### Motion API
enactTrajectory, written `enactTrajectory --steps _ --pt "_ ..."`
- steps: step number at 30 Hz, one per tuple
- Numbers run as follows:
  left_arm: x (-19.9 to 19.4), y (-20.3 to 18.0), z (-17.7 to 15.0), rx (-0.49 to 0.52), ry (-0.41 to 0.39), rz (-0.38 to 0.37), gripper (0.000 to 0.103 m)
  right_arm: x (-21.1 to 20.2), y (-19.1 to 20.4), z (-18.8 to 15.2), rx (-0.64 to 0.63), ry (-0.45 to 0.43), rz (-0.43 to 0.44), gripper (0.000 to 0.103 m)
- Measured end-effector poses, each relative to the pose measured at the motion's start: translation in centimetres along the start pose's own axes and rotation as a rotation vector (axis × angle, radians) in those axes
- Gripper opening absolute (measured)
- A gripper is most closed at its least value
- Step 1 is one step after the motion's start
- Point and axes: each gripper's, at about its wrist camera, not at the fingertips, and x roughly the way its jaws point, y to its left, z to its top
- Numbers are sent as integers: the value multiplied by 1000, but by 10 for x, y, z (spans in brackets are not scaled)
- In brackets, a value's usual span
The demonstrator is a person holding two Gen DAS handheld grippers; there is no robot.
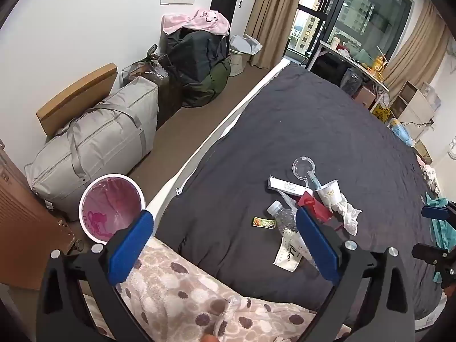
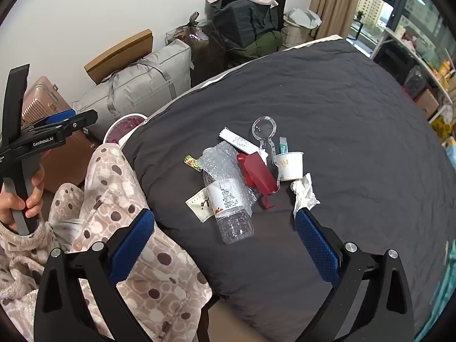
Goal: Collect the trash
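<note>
I'm at the start: both tools gape wide, holding nothing. The trash pile lies on the bed (image 2: 342, 91), just ahead of my right tool (image 2: 225, 225), the plastic bottle (image 2: 232, 216) nearest its fingers. The pink-lined bin (image 1: 111, 207) sits ahead-left of my left tool (image 1: 223, 228). Next I'd lower the right tool astride the bottle.

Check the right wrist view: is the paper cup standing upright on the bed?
No, the paper cup lies tipped on its side on the dark bedspread, beside the crumpled tissue.
</note>
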Motion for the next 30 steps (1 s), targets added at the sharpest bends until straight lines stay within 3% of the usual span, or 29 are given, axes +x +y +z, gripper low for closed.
enactTrajectory --steps 30 --pt "10 -2 -10 -6 39 3 98 5 0 -4 0 4 5 96"
